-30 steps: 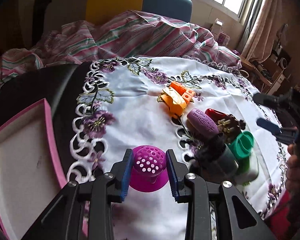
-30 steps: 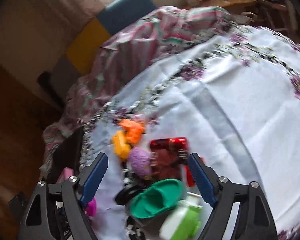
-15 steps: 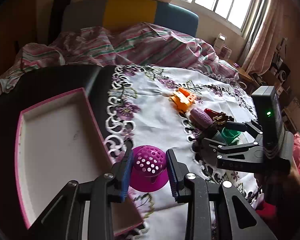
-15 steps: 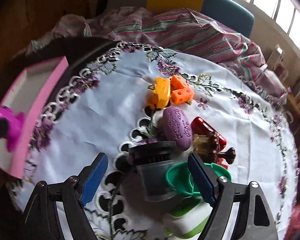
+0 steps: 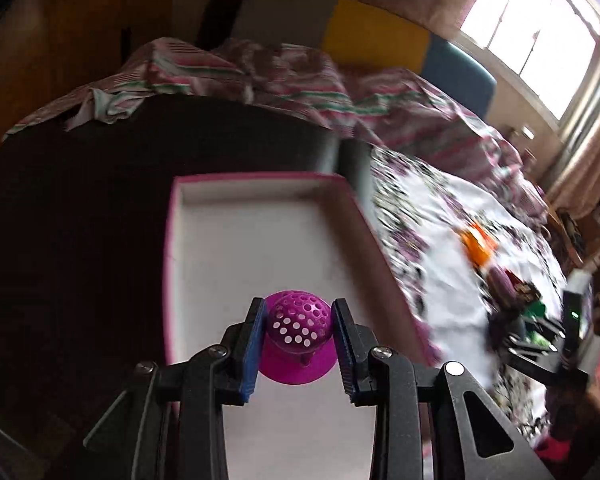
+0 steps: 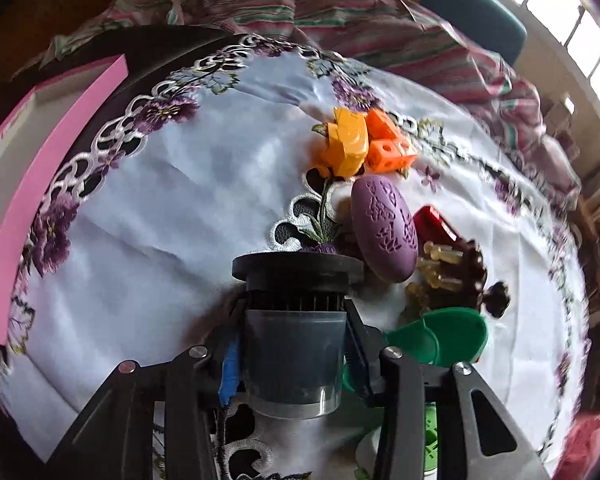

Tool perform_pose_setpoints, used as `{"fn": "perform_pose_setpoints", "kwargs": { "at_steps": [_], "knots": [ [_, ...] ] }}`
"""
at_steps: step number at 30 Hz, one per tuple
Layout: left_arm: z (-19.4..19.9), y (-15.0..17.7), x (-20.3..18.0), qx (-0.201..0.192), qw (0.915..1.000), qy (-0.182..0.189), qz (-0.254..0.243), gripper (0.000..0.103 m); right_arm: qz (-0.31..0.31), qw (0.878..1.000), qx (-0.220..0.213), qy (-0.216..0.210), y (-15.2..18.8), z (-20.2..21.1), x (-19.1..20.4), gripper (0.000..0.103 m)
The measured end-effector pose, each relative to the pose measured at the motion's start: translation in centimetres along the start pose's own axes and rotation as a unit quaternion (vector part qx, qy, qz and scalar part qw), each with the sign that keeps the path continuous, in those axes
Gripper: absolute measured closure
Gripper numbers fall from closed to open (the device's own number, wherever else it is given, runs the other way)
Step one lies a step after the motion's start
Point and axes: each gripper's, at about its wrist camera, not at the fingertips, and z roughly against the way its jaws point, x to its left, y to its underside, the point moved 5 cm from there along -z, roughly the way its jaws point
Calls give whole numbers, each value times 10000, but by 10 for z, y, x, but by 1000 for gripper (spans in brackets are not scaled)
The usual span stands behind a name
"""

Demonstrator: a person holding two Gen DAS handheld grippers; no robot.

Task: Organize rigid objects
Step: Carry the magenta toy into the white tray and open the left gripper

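My left gripper (image 5: pixel 299 307) is shut on a magenta perforated dome with a flared base (image 5: pixel 298 330) and holds it above the white floor of a pink-rimmed tray (image 5: pixel 236 240). In the right wrist view my right gripper (image 6: pixel 294 318) is closing its jaws, and its blue pads press both sides of a grey translucent cup with a black ribbed lid (image 6: pixel 296 344). The cup lies on the white embroidered tablecloth (image 6: pixel 172 208). The tray's pink wall (image 6: pixel 40 168) shows at the far left of that view.
Beyond the cup lie a yellow toy (image 6: pixel 348 142), an orange block (image 6: pixel 390 148), a purple oval case (image 6: pixel 384 228), a red piece (image 6: pixel 436 226), a brown clip (image 6: pixel 456 276) and a green cup (image 6: pixel 448 336). Striped bedding (image 6: pixel 340 12) lies behind the table.
My left gripper has carried the magenta dome left, from over the cloth to over the tray. The right gripper has rolled, dropped to the grey cup and closed on it.
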Motion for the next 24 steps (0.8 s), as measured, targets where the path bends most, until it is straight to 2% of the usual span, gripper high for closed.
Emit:
{"fn": "perform_pose_setpoints", "kwargs": {
  "at_steps": [4, 18, 20, 22, 24],
  "knots": [
    [-13, -21, 24, -34, 9998, -150, 133, 70, -269, 9994, 65, -217, 1, -2, -7, 60],
    [-85, -71, 48, 145, 9981, -593, 6, 69, -84, 10000, -46, -25, -2, -3, -2, 60],
    [-90, -74, 50, 125, 9974, -715, 22, 62, -65, 10000, -57, -16, -1, -3, -2, 60],
    [-87, -75, 52, 45, 9969, -780, 38, 44, -66, 10000, -63, -19, -1, -3, -3, 60],
    [-76, -74, 52, -127, 9965, -826, 43, 41, -71, 10000, -62, -30, 0, -2, -2, 60]
  ]
}}
